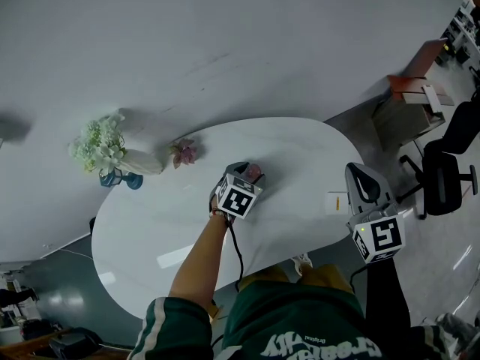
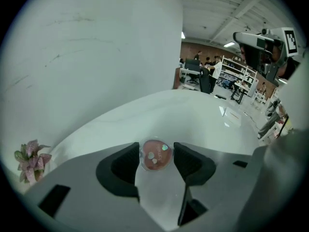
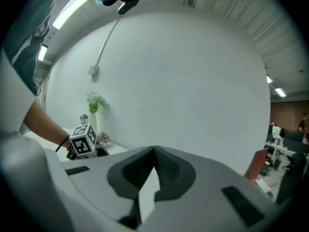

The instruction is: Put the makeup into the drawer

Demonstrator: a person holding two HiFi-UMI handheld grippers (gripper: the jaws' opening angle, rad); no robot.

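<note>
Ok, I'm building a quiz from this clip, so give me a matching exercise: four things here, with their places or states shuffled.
1. makeup compact
2. right gripper
3. white flowers
4. pink plant

a. jaws together, nothing between
b. at the table's end on the head view's left
c. gripped between the left gripper's pads
d. on the table, between flowers and left gripper

Pairs: 1-c, 2-a, 3-b, 4-d

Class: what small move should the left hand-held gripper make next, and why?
Probably lift straight up: the left hand-held gripper is closed on both sides of the pink compact, which apparently rests on the table.
</note>
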